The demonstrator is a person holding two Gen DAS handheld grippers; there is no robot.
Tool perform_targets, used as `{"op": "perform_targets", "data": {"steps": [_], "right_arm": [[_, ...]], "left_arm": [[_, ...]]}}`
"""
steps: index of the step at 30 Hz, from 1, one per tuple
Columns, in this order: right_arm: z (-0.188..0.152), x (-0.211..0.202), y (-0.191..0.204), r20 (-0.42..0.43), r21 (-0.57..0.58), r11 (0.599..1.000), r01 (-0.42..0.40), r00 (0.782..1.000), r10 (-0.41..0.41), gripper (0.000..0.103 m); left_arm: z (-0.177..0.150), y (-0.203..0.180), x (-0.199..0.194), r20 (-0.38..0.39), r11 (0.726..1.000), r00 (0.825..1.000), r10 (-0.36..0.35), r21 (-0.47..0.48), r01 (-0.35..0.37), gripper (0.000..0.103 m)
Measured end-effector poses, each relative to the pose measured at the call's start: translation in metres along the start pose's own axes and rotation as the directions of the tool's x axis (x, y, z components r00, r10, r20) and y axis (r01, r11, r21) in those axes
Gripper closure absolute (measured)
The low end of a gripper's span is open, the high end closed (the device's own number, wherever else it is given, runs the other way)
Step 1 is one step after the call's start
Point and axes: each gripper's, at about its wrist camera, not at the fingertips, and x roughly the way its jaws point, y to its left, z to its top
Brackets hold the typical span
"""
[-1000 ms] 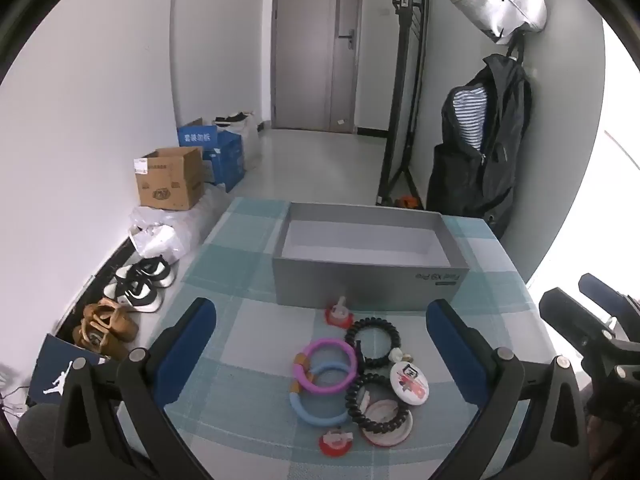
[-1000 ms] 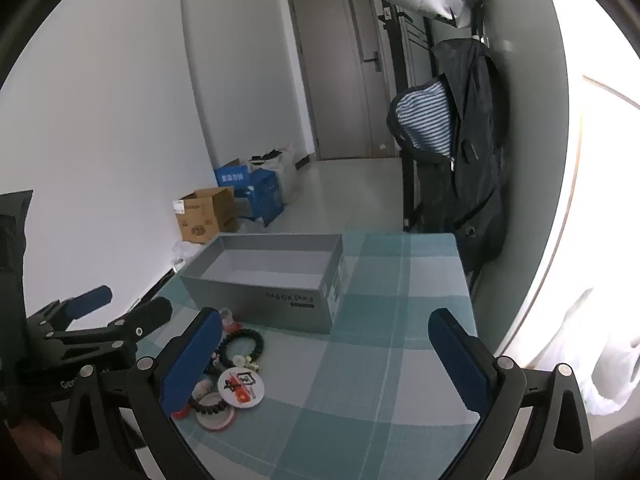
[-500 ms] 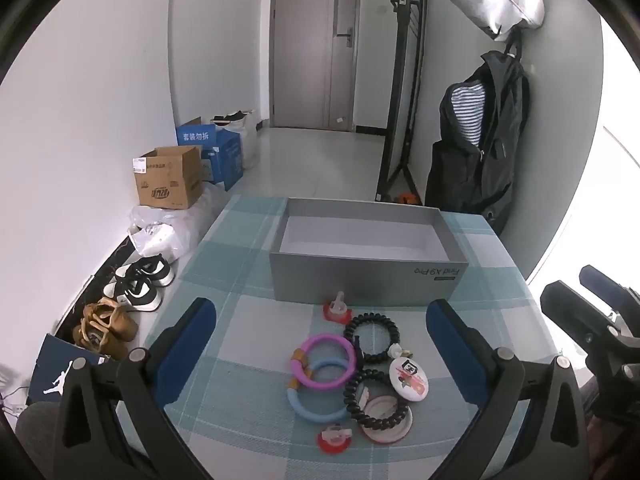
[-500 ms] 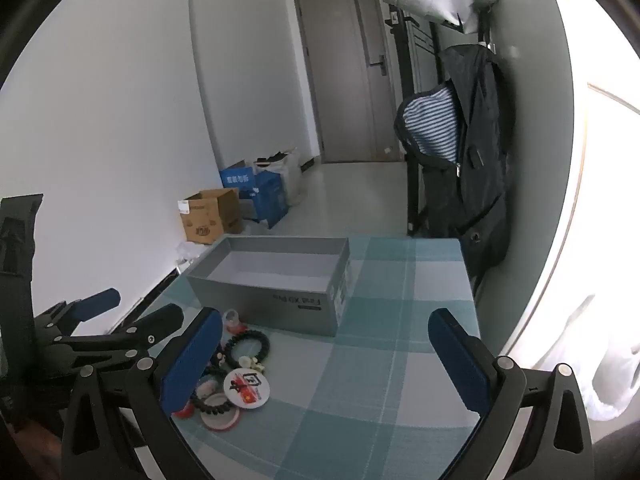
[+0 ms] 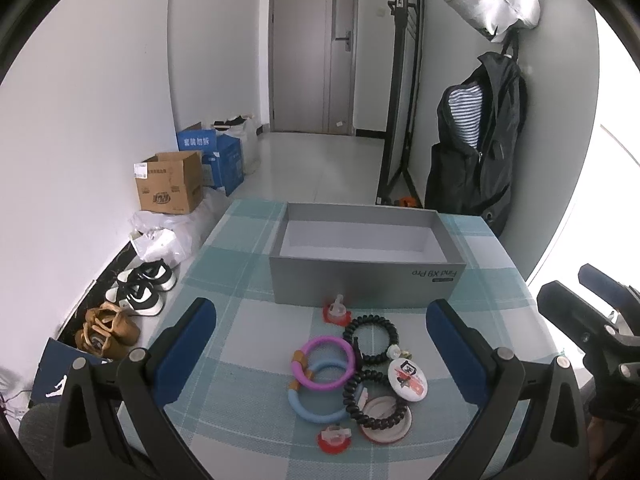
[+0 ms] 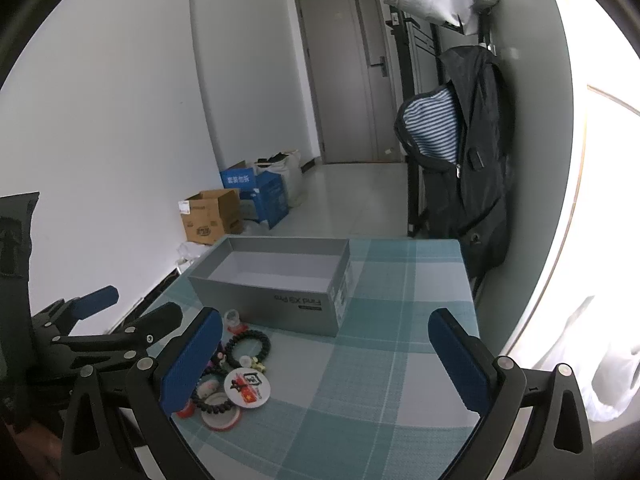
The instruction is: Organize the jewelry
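Observation:
A pile of jewelry lies on the checked tablecloth in front of an empty grey box [image 5: 366, 284]: a purple ring bracelet [image 5: 324, 362], a light blue one [image 5: 320, 398], two black bead bracelets [image 5: 372, 340], a round badge [image 5: 407, 376], a round lid [image 5: 386, 420] and two small red pieces [image 5: 337, 312]. My left gripper [image 5: 320, 344] is open and empty above the pile. My right gripper [image 6: 324, 360] is open and empty, to the right of the pile [image 6: 236, 368]; the box also shows in the right wrist view [image 6: 280, 300].
The table's right edge [image 6: 468, 280] runs near a wall with a hanging black backpack [image 5: 476, 152]. Cardboard boxes [image 5: 170, 188] and shoes [image 5: 140, 284] sit on the floor left of the table.
Both grippers have drawn back and up a little, so the box and jewelry look slightly smaller. Nothing on the table has moved.

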Motion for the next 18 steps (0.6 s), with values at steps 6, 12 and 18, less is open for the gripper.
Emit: {"op": "perform_targets", "data": {"steps": [6, 12, 18], "right_arm": [[-0.0002, 0.0002, 0.0003, 0.000, -0.002, 1.000, 0.000, 1.000, 0.000, 0.000], [-0.0007, -0.0009, -0.0006, -0.001, 0.003, 1.000, -0.004, 1.000, 0.004, 0.000], [-0.0009, 0.0005, -0.0003, -0.005, 0.004, 1.000, -0.003, 1.000, 0.003, 0.000]], "left_arm": [[0.0000, 0.0010, -0.0009, 0.004, 1.000, 1.000, 0.000, -0.007, 0.000, 0.001], [-0.0009, 0.0012, -0.0010, -0.002, 1.000, 1.000, -0.001, -0.003, 0.001, 0.001], [-0.0022, 0.0002, 0.0002, -0.009, 1.000, 1.000, -0.005, -0.004, 0.005, 0.001]]}}
